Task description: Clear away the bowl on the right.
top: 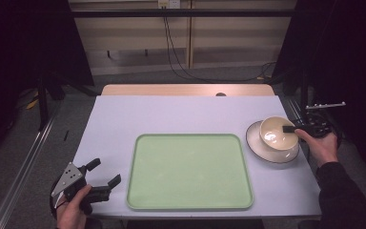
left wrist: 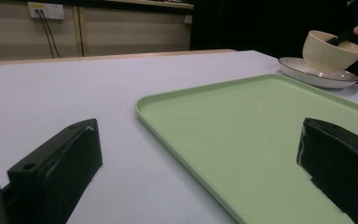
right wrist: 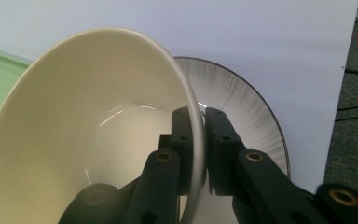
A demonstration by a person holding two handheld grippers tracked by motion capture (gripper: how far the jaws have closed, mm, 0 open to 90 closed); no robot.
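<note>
A pale lavender tabletop (top: 181, 114) is seen from above, with dark surroundings and a beige wall panel beyond its far edge. A large, empty light green tray (top: 190, 171) with rounded corners is laid near the middle of the tabletop, toward the 6 o'clock edge. At about 3 o'clock from the tray, just beside it but apart from it, a white plate (top: 267, 150) with a dark rim is set on the tabletop, and a cream bowl (top: 277, 133) is seen over it, tilted in the left gripper view; whether its base touches the plate cannot be told. The right gripper (top: 290, 129), held in a hand (top: 323, 148) coming in at 4 o'clock, is clenched on the bowl's rim: in the right gripper view one jaw is pressed inside the bowl wall and the other outside, with the plate's ribbed surface visible behind. The left gripper (top: 104, 175) is held in a hand (top: 71, 212) at 7 o'clock, just off the tray's near-left corner, and its jaws are spread wide apart with nothing between them. In the left gripper view, the two black jaws are seen at either side, one over bare tabletop and the other over the tray's surface.
</note>
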